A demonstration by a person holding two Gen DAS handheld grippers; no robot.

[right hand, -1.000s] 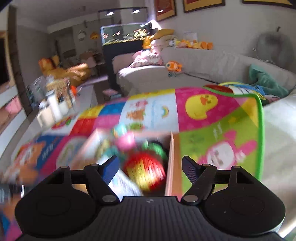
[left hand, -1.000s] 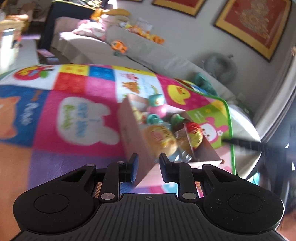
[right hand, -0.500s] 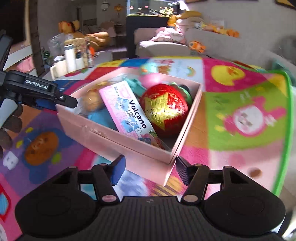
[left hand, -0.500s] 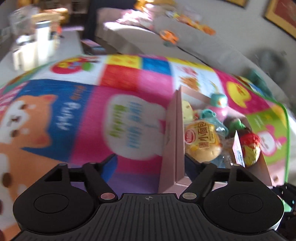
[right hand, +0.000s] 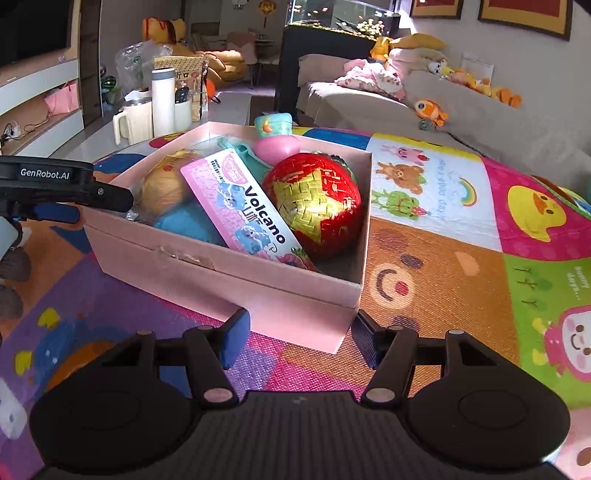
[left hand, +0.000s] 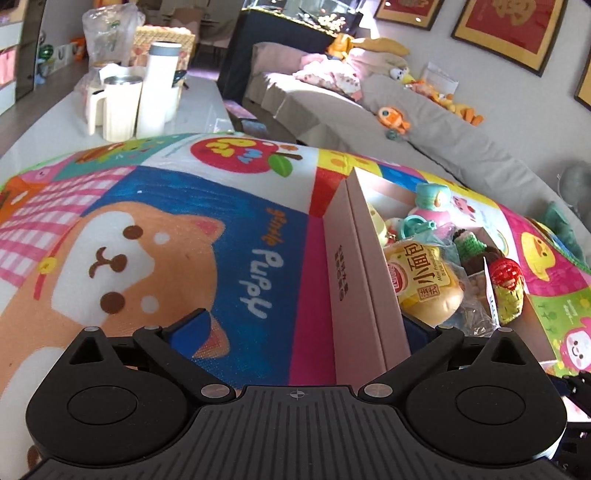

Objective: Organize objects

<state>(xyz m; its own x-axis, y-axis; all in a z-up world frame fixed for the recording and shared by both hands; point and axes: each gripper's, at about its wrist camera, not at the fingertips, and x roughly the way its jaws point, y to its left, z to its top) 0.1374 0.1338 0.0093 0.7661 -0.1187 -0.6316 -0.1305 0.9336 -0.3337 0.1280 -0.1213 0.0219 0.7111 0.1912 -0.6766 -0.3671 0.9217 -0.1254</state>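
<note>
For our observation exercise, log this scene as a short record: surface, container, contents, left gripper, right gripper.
surface: colourful play mat
container: pink box, lid off, standing on the mat
contents: red and gold ball, Volcano packet, bread packet, small toys
left gripper: jaws just opened wide, astride the box wall
right gripper: open, at the box corner

Background: living room furnishings and clutter

A white tumbler (left hand: 158,88) stands just beside a cream mug (left hand: 116,105) on the pale table (left hand: 199,99). A grey sofa (left hand: 424,140) carries an orange fish plush (left hand: 393,117) (lying on the seat). Beyond stand a dark aquarium (right hand: 340,22) and red framed pictures (left hand: 513,29).
</note>
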